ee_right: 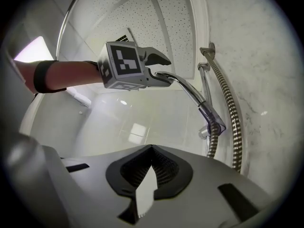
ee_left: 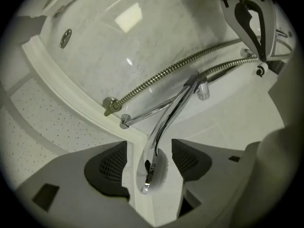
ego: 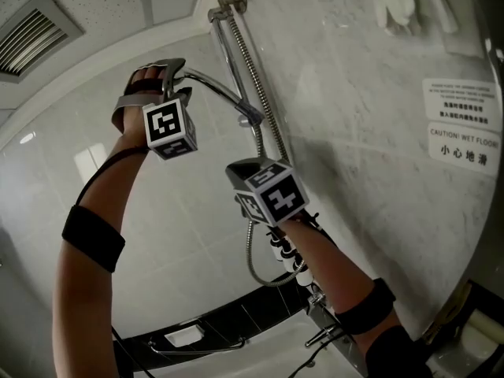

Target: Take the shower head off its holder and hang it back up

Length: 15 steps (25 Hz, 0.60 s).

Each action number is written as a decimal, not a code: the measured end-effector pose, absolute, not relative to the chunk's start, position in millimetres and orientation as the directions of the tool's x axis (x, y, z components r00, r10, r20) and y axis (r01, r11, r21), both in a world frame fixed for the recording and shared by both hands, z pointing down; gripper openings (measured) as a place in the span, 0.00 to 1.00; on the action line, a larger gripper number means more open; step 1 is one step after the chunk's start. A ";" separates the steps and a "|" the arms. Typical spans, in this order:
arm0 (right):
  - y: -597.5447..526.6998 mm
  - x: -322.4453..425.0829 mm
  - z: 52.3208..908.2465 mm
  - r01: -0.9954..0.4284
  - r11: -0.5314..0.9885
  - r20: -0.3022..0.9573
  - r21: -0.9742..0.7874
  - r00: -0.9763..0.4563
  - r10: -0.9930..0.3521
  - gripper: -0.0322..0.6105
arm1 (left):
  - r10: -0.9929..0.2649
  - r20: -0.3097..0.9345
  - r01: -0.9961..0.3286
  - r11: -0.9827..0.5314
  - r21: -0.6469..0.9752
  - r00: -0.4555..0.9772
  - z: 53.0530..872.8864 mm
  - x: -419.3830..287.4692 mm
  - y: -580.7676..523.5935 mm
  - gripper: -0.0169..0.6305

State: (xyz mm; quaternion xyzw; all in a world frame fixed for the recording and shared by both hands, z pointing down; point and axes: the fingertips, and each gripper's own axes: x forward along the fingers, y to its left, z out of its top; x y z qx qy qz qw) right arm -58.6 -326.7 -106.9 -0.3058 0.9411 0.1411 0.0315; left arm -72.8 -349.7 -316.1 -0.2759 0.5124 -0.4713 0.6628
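Note:
The chrome shower head sits in its holder on the vertical rail, high on the marble wall. A metal hose loops down from it. My left gripper is raised to the head's free end. In the left gripper view its jaws stand open on either side of the shower head, and the pads do not press on it. My right gripper is lower, in front of the hose, shut with nothing in it. The right gripper view also shows the left gripper around the shower head.
Warning signs hang on the marble wall at the right. A vent is in the ceiling at upper left. Below lie the bath with a grab handle and the tap fittings. A white towel hangs at the top right.

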 end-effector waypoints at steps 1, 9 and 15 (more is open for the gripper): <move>-326.4 -58.3 -108.7 -0.581 0.776 -0.150 0.248 -0.814 -0.561 0.08 | -0.906 -0.422 0.373 0.400 -0.837 0.025 -318.3 -71.3 -353.1 0.45; -335.3 -50.4 -112.4 -0.573 0.782 -0.175 0.246 -0.819 -0.546 0.08 | -0.906 -0.422 0.522 0.344 -0.780 -0.033 -325.3 -74.0 -387.0 0.45; -341.1 -51.6 -110.2 -0.570 0.785 -0.174 0.243 -0.822 -0.543 0.08 | -0.887 -0.457 0.585 0.338 -0.738 -0.065 -332.4 -82.8 -401.0 0.33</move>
